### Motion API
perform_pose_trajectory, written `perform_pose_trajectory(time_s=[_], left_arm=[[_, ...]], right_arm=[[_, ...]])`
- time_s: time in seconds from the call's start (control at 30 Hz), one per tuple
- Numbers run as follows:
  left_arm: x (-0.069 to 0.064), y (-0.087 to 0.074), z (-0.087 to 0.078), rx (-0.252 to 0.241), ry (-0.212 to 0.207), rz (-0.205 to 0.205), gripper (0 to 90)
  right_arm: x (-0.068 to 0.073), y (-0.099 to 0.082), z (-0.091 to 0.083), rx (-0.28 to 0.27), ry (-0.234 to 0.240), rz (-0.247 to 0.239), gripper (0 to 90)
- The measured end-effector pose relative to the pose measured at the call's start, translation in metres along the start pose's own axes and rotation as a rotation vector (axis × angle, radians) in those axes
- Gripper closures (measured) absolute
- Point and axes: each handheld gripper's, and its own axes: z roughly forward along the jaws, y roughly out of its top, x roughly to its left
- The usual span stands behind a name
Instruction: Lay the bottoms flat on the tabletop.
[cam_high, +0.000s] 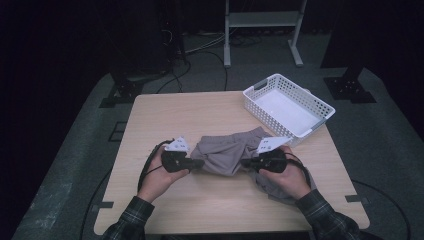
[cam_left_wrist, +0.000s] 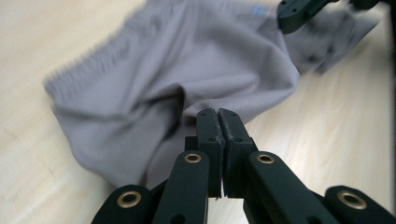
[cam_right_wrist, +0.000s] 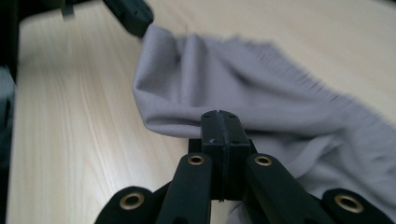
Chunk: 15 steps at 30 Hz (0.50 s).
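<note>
High view is dim, floor and surroundings nearly black. Both gripper views are brighter; the crumpled grey fabric garment (cam_left_wrist: 177, 70) blurs beyond the jaws, its ribbed edge (cam_right_wrist: 317, 88) smeared.

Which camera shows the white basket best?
The high view. The white basket sits whole at the table's far right corner, beyond the grey cloth. The two gripper views look at cloth and tabletop instead, so they tell nothing about it.

The cloth (cam_high: 227, 152) lies mid-frame on the table (cam_high: 165, 115), the left gripper (cam_high: 197, 163) at its left edge, the right gripper (cam_high: 246, 162) at its right; the basket (cam_high: 320, 107) stands upper right
</note>
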Motion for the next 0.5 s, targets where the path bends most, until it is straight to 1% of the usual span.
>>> perform_pose_trajectory(time_s=[0.1, 0.13, 0.17, 0.2, 0.27, 0.3, 0.33, 0.4, 0.47, 0.5], left_arm=[[-0.002, 0.009, -0.013, -0.070, -0.010, 0.003, 88.7], [-0.002, 0.012, -0.017, -0.082, -0.014, 0.008, 88.7], [-0.003, 0.015, -0.021, -0.097, -0.007, 0.013, 88.7], [-0.003, 0.016, -0.022, -0.104, -0.004, 0.011, 88.7], [-0.001, 0.017, -0.023, -0.108, 0.004, 0.007, 88.6], [0.001, 0.016, -0.022, -0.107, 0.011, 0.001, 88.5], [0.004, 0.013, -0.021, -0.105, 0.017, -0.016, 88.5], [0.008, 0.010, -0.017, -0.101, 0.018, -0.035, 88.5], [0.011, 0.006, -0.014, -0.094, 0.021, -0.050, 88.5], [0.012, 0.006, -0.013, -0.090, 0.022, -0.052, 88.5]], right_arm=[[-0.005, 0.008, -0.017, -0.064, -0.007, 0.015, 90.0], [-0.007, 0.011, -0.022, -0.086, -0.005, 0.020, 90.0], [-0.009, 0.014, -0.026, -0.108, 0.001, 0.026, 90.0], [-0.011, 0.018, -0.031, -0.126, -0.007, 0.027, 90.0], [-0.013, 0.022, -0.035, -0.140, -0.016, 0.030, 90.0], [-0.015, 0.023, -0.035, -0.141, -0.020, 0.032, 90.0], [-0.016, 0.023, -0.034, -0.137, -0.022, 0.030, 90.0], [-0.013, 0.020, -0.026, -0.104, 0.002, 0.027, 89.7], [-0.006, 0.016, -0.015, -0.070, 0.031, 0.016, 77.9], [-0.002, 0.013, -0.008, -0.050, 0.054, 0.007, 72.3]])
